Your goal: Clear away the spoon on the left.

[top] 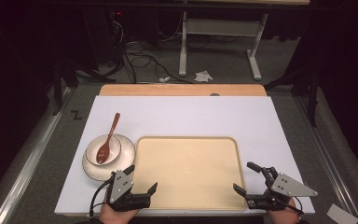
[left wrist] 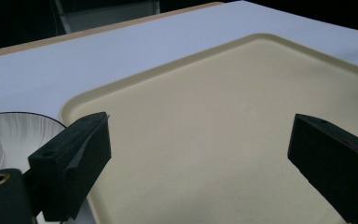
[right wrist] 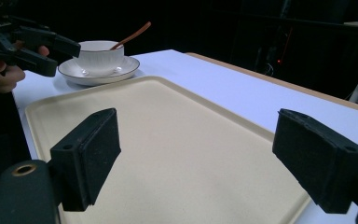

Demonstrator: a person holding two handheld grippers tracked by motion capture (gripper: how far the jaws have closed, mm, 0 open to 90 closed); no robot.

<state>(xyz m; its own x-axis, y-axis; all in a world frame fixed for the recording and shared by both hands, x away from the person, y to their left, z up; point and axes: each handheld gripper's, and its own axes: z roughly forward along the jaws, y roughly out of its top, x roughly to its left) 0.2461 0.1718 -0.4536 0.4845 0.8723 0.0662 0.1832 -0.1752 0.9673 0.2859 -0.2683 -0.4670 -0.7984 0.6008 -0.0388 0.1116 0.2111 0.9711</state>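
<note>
White sheet point(top: 186, 112) covers the tabletop; dark room beyond, cables on the floor.

Left gripper point(top: 142, 178) low at the near-left corner of the cream tray point(top: 186, 158). Jaws spread wide, nothing between them. In the left gripper view its jaws straddle bare tray surface point(left wrist: 223, 121), with the tray's rounded corner just beyond the left-hand jaw and the saucer's rim point(left wrist: 23, 126) outside that jaw.

Right gripper point(top: 246, 177) at the tray's near-right corner, jaws likewise released and holding nothing. In the right gripper view the tray point(right wrist: 177, 140) runs between and ahead of its jaws.

Saucer point(top: 126, 154) sits just beside the tray's left edge, ahead of the left gripper's jaws, close but apart. White bowl point(top: 114, 142) on the saucer; brown spoon point(top: 107, 140) rests in the bowl, handle leaning away over the rim.

Hands visible at the bottom edge of the high view.
</note>
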